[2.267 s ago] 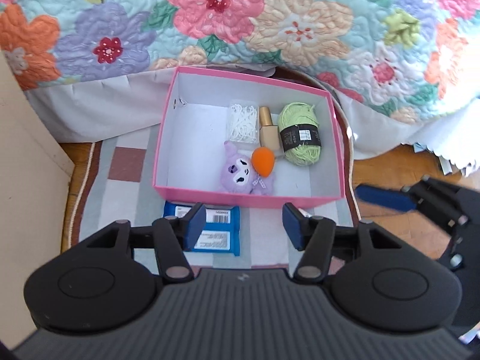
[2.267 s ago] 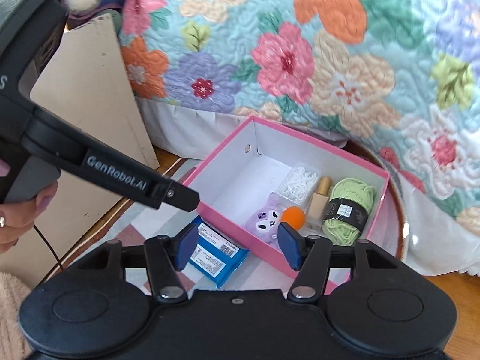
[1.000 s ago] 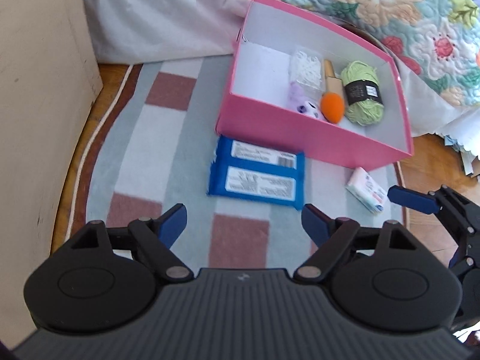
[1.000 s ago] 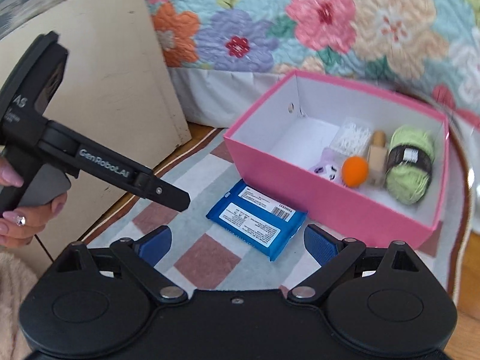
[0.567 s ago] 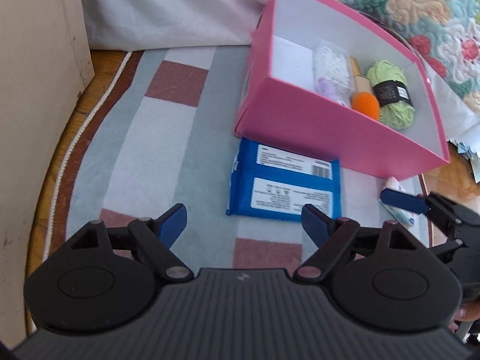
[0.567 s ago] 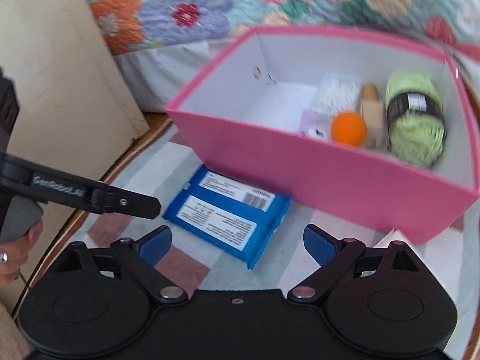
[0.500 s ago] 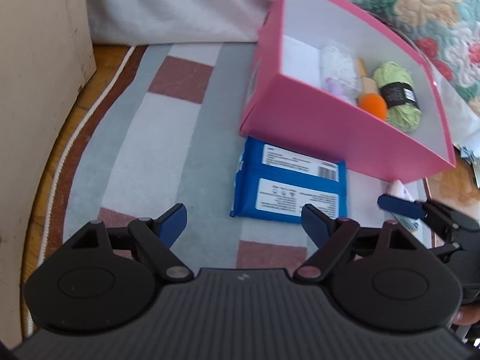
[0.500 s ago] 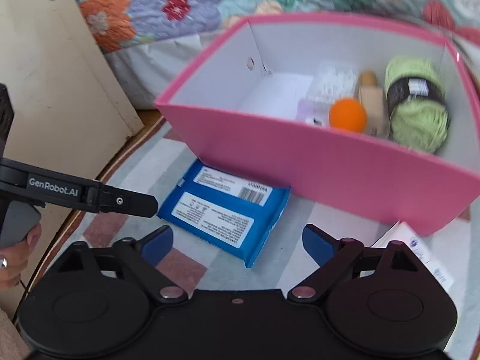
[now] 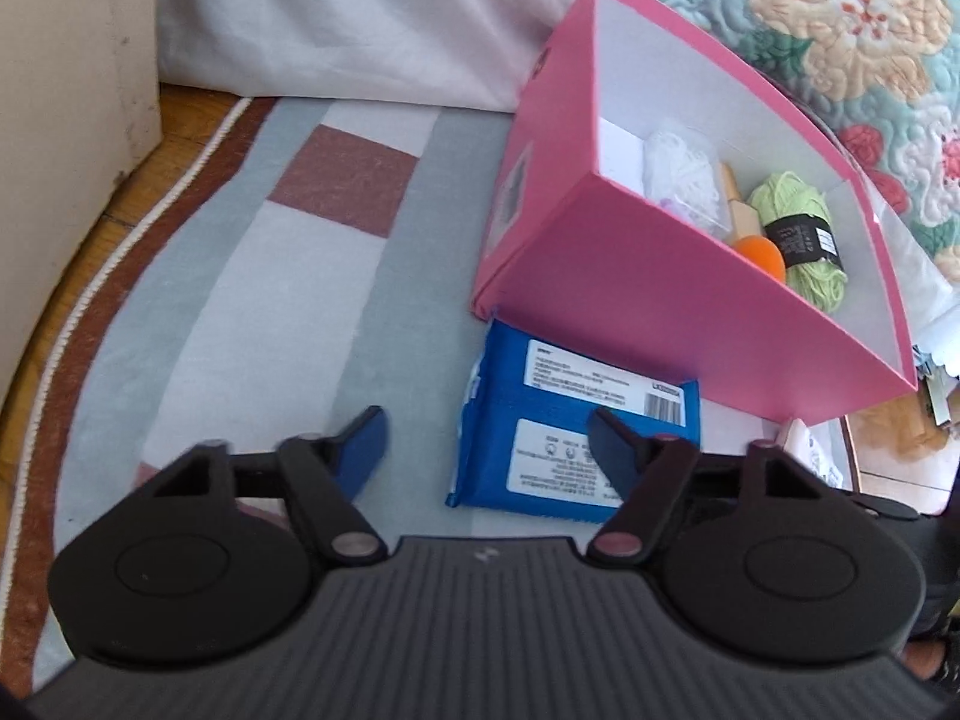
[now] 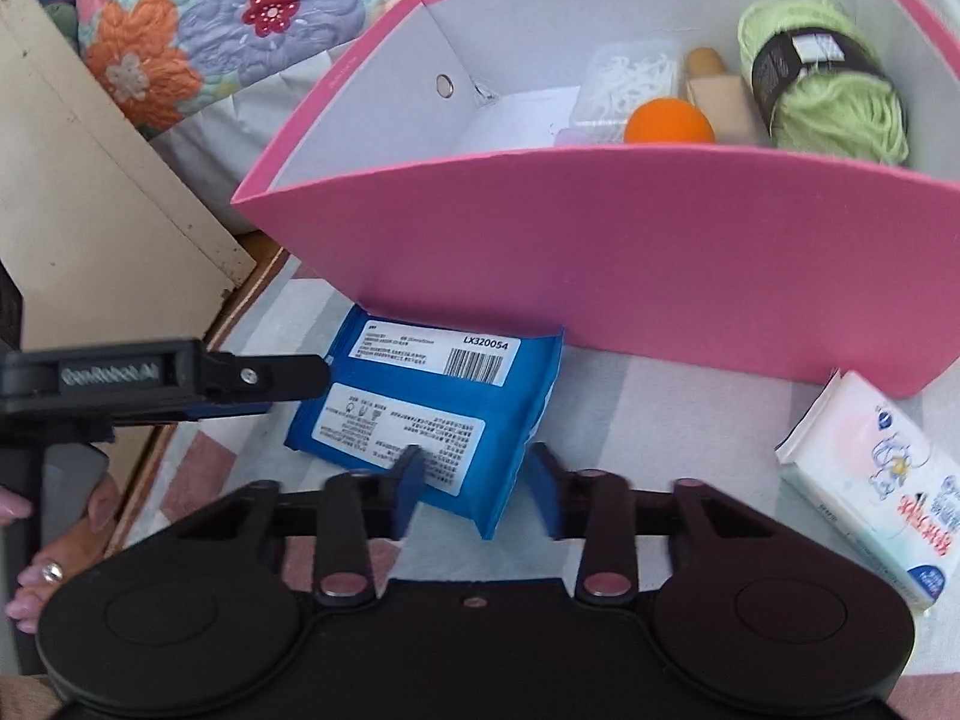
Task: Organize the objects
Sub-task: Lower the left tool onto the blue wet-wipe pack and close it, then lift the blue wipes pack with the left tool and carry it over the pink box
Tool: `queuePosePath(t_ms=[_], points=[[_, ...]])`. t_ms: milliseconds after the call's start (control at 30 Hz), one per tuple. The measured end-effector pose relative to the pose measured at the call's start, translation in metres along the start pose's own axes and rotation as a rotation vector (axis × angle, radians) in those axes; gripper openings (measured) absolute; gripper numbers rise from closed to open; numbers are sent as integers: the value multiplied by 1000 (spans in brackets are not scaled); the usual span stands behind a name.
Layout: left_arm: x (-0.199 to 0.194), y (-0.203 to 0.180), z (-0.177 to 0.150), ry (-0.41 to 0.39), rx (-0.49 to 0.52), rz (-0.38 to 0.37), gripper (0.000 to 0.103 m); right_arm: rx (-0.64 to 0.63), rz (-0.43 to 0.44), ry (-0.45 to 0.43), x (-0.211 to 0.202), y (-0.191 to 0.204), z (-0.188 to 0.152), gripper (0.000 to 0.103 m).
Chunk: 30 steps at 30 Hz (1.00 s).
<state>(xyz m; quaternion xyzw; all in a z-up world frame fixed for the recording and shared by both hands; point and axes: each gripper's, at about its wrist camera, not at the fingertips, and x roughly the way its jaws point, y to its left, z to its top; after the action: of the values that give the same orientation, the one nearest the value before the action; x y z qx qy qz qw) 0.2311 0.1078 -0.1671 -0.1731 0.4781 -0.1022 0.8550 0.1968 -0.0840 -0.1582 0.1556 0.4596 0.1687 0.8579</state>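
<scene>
A blue wipes pack (image 9: 576, 420) (image 10: 432, 402) lies flat on the striped rug in front of the pink box (image 9: 690, 300) (image 10: 600, 252). My left gripper (image 9: 486, 450) is open, low over the rug, its right finger over the pack's left part. My right gripper (image 10: 477, 483) is partly closed around the pack's near corner; whether the pads touch it is unclear. The left gripper's finger (image 10: 264, 375) reaches the pack's left edge in the right wrist view. The box holds green yarn (image 10: 828, 78), an orange sponge (image 10: 669, 123), a beige bottle (image 10: 717, 90) and a bag of white bands (image 10: 624, 81).
A white tissue pack (image 10: 876, 480) lies on the rug right of the blue pack. A beige board (image 10: 90, 192) stands at the left. A floral quilt (image 9: 840, 12) and white bed skirt (image 9: 336, 18) hang behind the box. Wooden floor (image 9: 894, 450) borders the rug.
Both grippers came down and closer to the blue pack. The right gripper's jaws narrowed around the pack's near corner. The left gripper's jaws narrowed a little.
</scene>
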Motion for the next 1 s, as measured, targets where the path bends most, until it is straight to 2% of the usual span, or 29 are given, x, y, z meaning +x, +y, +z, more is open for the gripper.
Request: queuePosePath(t_ms=[67,167,233,267,400,567,667,733,833,1000], points=[[7,0,-1,25,-29,-3,56,24,7,0,0,-3,0,31],[8,-8,-5,-3,19,17,51,22,6,-7,0,-4,-2,30],[8,-12,-7,5,43,11,42,14,-2,-6,0,-2,-3,29],[8,-12,-8,27,36,-16,42,10,-5,-2,-1,-1,-3,29],[2,-24,-17,73,62,-17,42,-48,-50,13,-5,6,-4,29],[-9,-23,-37,191,-92,-82,42,-104,-111,56,-19,14,-15,29],[-12,-22,-45,240,-129,-100,42,-112,-131,89,-29,15,-26,32],[-13,-22,-46,228,-121,-77,42,-110,-141,104,-33,15,-32,34],[-11,-24,-41,187,-90,-21,42,-47,-105,117,-33,3,-33,38],[-10,-26,-40,157,-37,-12,41,62,-42,124,-32,-13,-29,41]])
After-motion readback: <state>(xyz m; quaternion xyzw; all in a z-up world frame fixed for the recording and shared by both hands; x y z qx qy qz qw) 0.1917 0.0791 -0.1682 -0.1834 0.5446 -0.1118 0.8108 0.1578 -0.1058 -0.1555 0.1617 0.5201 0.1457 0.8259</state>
